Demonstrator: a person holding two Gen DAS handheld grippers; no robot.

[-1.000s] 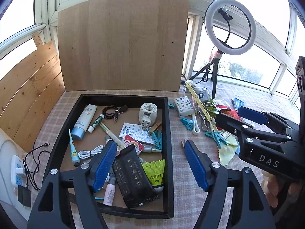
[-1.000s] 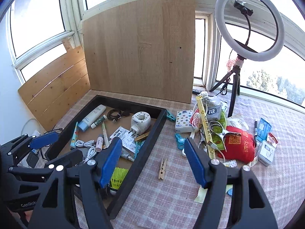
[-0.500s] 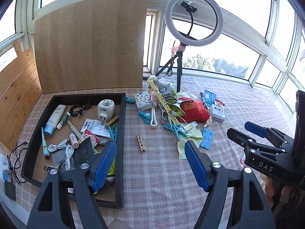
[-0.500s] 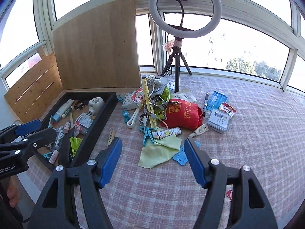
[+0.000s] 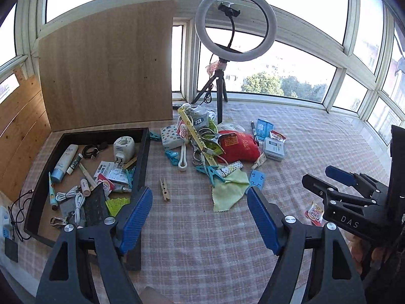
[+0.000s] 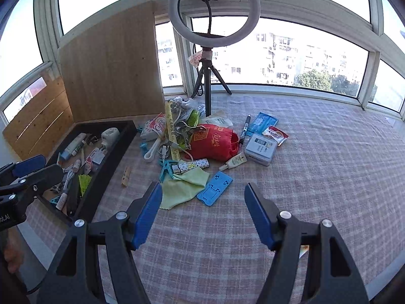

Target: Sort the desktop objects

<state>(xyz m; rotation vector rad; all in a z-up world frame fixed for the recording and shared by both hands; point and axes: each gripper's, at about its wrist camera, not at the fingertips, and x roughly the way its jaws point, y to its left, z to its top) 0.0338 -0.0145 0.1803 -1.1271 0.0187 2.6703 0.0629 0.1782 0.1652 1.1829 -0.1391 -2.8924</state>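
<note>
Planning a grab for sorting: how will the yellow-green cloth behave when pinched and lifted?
The yellow-green cloth lies thin and rumpled on the checked tablecloth, so it likely droops limp. It looks light. One corner sits beside the blue phone stand, so dragging may nudge that.

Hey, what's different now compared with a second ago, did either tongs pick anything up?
No. Both tongs swung from over the black tray to the loose pile: the left tongs, empty and opening, now face the wooden clothespin; the right tongs, open and empty, face the green cloth and blue stand. No item has moved.
</note>
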